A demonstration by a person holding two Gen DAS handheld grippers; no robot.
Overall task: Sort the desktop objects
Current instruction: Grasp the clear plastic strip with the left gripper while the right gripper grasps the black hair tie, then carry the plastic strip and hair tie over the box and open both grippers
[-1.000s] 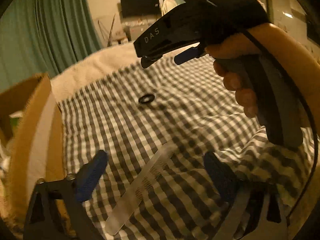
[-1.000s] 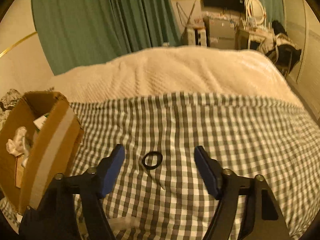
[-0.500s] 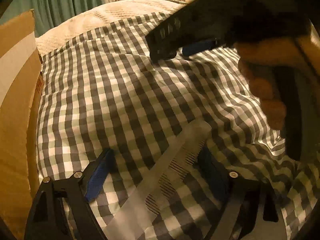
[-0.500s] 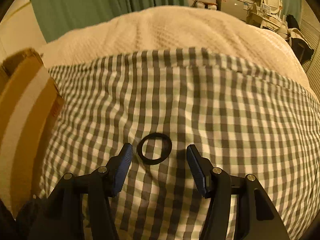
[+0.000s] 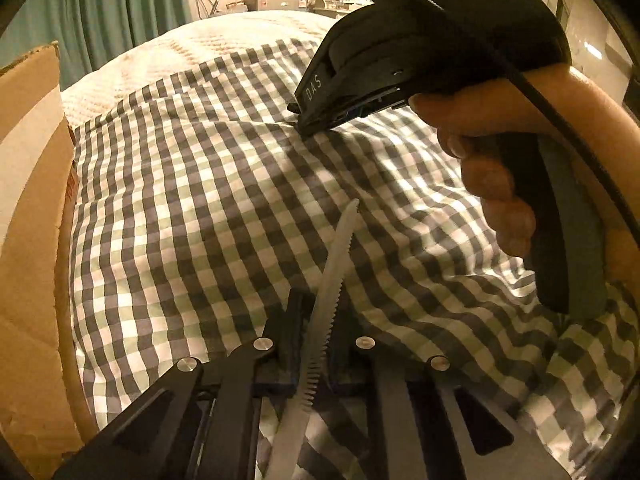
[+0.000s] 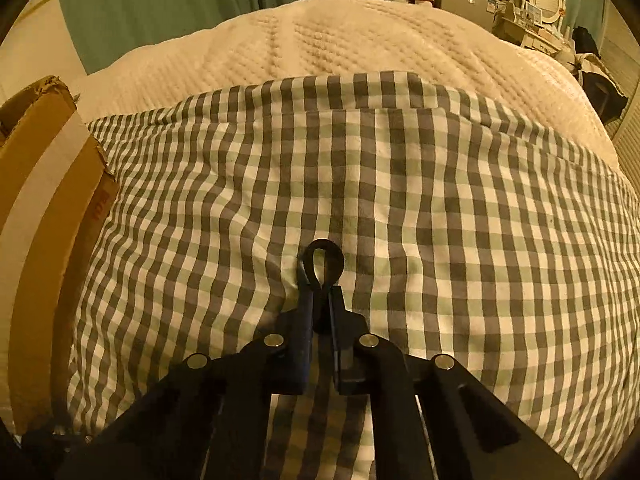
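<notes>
- Left gripper [image 5: 316, 344]: jaws just closed, clenched on the pale, flat, toothed plastic comb [image 5: 332, 280] near mid-length (apparently light, stiff, slippery).
- Right gripper [image 6: 320, 312]: jaws just closed, pinching the black elastic hair ring [image 6: 323, 261] flat; its loop protrudes beyond the tips (soft).

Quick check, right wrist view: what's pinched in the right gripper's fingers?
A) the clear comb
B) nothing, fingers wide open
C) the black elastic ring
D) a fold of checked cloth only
C: the right gripper has its fingers closed on the black elastic ring, squeezed into a narrow loop that sticks out past the tips over the checked cloth.
</notes>
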